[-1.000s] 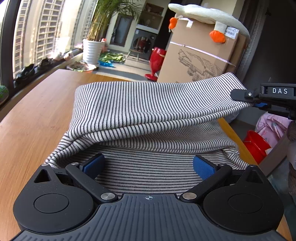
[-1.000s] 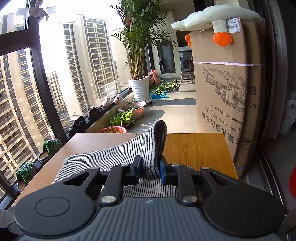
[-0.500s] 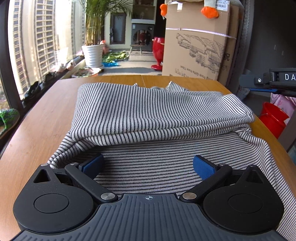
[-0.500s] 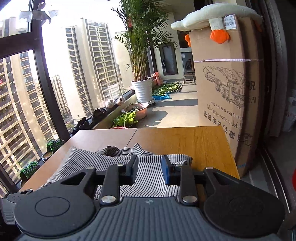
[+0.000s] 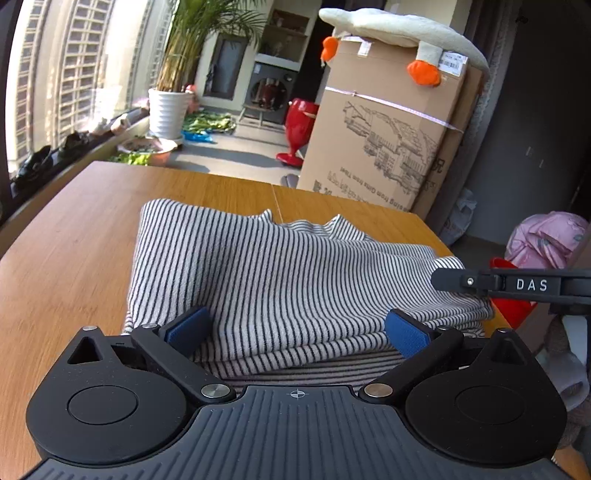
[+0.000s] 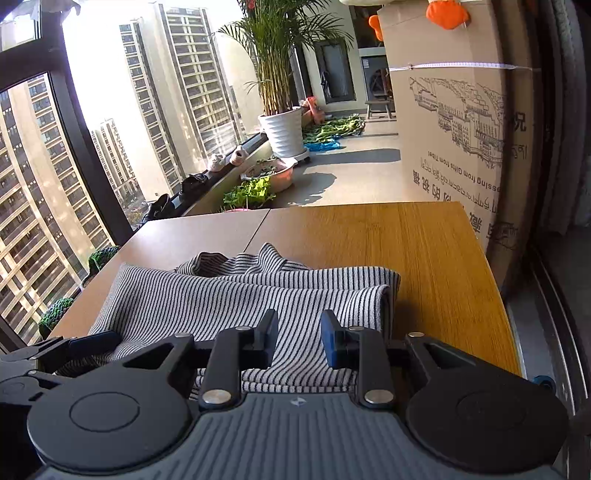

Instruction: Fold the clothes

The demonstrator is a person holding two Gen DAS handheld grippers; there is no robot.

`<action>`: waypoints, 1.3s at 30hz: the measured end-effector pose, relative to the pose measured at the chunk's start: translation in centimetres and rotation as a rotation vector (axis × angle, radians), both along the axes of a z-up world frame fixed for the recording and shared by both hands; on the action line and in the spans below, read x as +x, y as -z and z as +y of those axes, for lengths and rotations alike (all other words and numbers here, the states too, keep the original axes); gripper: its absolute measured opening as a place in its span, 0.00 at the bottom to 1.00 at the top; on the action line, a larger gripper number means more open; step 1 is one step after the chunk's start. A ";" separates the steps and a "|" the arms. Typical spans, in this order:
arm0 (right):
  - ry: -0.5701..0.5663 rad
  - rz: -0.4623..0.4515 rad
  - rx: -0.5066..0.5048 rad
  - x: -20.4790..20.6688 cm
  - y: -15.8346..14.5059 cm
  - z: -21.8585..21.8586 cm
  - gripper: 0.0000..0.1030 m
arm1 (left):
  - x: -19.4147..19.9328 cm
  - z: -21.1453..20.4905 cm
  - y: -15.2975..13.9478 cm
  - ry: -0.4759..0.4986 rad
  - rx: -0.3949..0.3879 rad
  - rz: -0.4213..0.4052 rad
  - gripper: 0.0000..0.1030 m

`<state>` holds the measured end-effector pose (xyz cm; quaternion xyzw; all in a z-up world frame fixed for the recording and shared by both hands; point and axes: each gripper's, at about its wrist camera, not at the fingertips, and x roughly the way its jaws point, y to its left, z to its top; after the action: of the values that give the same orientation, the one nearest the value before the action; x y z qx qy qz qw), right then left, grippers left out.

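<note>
So we're at a wooden table (image 5: 74,251) by big windows, with a cardboard box (image 5: 380,136) past the far edge that has a plush goose (image 5: 399,33) lying on top, plus a potted palm (image 5: 173,103) further back. From the left wrist camera, the striped shirt (image 5: 280,273) lies folded over on itself in the middle of the table, layers stacked at the near edge. Our left gripper (image 5: 295,332) sits low right at that near edge with its jaws spread wide, blue pads on either side and nothing pinched between them. The other tool pokes in from the right, marked DAS, just beside the shirt's right edge

Right wrist camera: same table (image 6: 424,251), high-rise towers (image 6: 177,92) outside the glass. The striped shirt (image 6: 221,295) is flat here too, collar bunched at the far side, folded edge on the right. Our right gripper (image 6: 299,338) hovers over the near part of the fabric, jaws narrowly apart with a clear gap and no cloth caught in them
</note>
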<state>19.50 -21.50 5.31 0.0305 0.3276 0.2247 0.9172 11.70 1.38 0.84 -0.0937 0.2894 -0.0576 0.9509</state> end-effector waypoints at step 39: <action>-0.168 0.032 0.098 -7.0 1.8 1.7 0.08 | -1.9 7.6 -5.4 -0.141 -0.204 -0.173 1.00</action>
<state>12.46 -19.75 3.48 0.0513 0.3322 0.3161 0.8872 9.76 9.00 6.22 -0.2046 0.1919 -0.0277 0.9594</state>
